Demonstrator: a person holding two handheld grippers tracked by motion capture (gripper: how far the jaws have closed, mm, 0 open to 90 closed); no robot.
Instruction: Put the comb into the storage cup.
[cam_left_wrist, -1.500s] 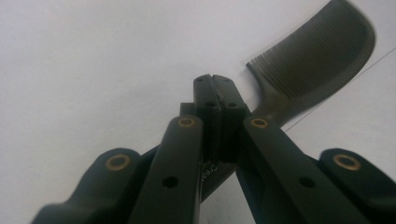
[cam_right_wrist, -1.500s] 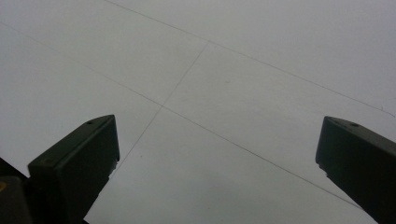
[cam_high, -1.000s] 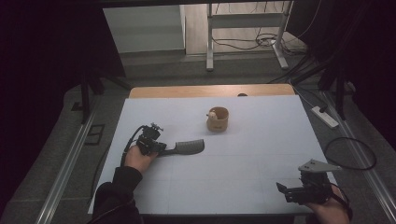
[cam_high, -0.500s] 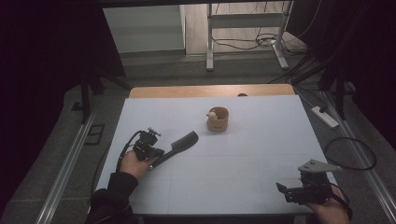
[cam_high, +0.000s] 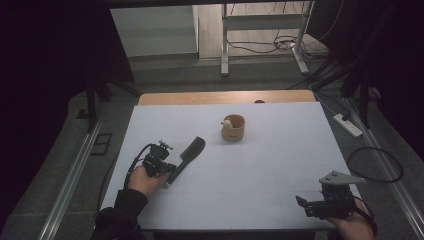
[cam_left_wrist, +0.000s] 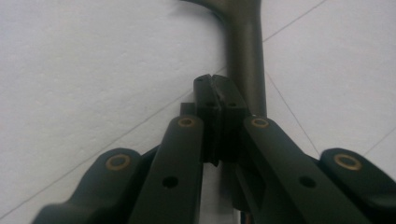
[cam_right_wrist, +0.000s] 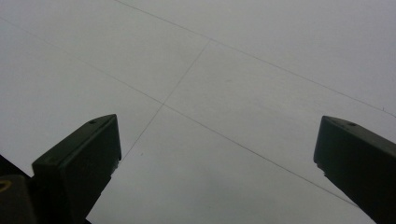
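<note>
A dark knife-shaped utensil (cam_high: 187, 156) lies slantwise on the white table (cam_high: 280, 160), blade end toward the far right. My left gripper (cam_high: 169, 172) holds its handle end at the table's front left. In the left gripper view the jaws (cam_left_wrist: 217, 93) are pressed together, and the utensil's dark handle (cam_left_wrist: 246, 51) runs on from them. My right gripper (cam_high: 303, 205) hovers at the front right corner with its jaws wide apart; the right gripper view shows both fingertips (cam_right_wrist: 88, 154) with bare table (cam_right_wrist: 219, 84) between them.
A tan wooden cup (cam_high: 234, 129) with a small pale thing (cam_high: 227, 121) at its rim stands mid-table toward the back. A wooden strip (cam_high: 225, 97) edges the table's far side. Cables and a metal frame (cam_high: 260, 45) are on the floor beyond.
My left hand has drawn back toward the front and turned, swinging the utensil from pointing right to pointing up and right. The right gripper has stayed still.
</note>
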